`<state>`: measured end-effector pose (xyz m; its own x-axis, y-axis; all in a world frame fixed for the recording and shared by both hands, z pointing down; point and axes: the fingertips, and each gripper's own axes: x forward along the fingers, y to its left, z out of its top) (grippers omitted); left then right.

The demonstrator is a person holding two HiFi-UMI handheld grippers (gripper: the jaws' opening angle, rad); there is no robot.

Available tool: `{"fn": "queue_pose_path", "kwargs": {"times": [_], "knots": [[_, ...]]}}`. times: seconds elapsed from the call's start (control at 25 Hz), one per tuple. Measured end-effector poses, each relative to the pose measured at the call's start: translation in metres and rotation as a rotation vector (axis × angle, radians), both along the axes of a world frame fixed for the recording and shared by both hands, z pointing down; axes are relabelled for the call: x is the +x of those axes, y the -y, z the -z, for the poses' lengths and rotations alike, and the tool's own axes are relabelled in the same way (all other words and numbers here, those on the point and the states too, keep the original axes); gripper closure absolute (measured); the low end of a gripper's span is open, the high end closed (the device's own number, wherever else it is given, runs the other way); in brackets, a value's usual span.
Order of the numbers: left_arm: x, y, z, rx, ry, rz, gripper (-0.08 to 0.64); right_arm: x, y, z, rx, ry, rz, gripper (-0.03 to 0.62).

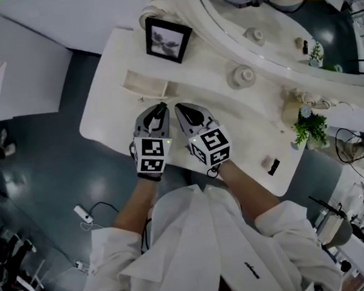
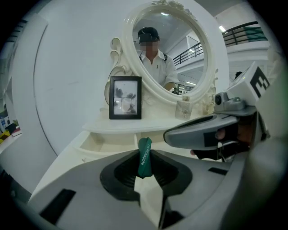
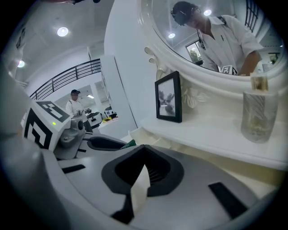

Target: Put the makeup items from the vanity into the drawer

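Green tube (image 2: pixel 144 157), one, maybe lip balm, clenched in left gripper (image 1: pixel 158 109); right gripper (image 1: pixel 182 108) closed, empty.

A slim green tube (image 2: pixel 144 150) (white lettering along it) stands upright, pinched in the left claw (image 2: pixel 144 165), open drawer (image 2: pixel 105 140) just beyond.

Likely a lab hall: staged vanity (image 1: pixel 112 110), floor power strip (image 1: pixel 82 214), balcony railing (image 3: pixel 67 75).

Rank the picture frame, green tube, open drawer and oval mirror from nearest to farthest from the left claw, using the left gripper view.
1. green tube: clamped in the left claw itself.
2. open drawer: just ahead, lower left.
3. picture frame: upright on the shelf above the drawer.
4. oval mirror: behind the frame, farthest back.
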<state>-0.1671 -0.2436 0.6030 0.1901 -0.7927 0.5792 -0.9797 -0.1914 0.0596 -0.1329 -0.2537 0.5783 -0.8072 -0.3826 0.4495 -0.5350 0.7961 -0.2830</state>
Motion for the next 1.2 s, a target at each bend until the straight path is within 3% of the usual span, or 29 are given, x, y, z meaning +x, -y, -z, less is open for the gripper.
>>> {"fn": "queue_pose_path", "kwargs": {"times": [0.68, 1.2], "knots": [[-0.036, 0.047, 0.009, 0.052, 0.022, 0.053, 0.471, -0.037, 0.036, 0.009, 0.042, 0.008, 0.007, 0.575], [-0.046, 0.061, -0.009, -0.006, 0.024, 0.062, 0.471, -0.042, 0.043, -0.001, 0.032, -0.003, -0.007, 0.575]]}}
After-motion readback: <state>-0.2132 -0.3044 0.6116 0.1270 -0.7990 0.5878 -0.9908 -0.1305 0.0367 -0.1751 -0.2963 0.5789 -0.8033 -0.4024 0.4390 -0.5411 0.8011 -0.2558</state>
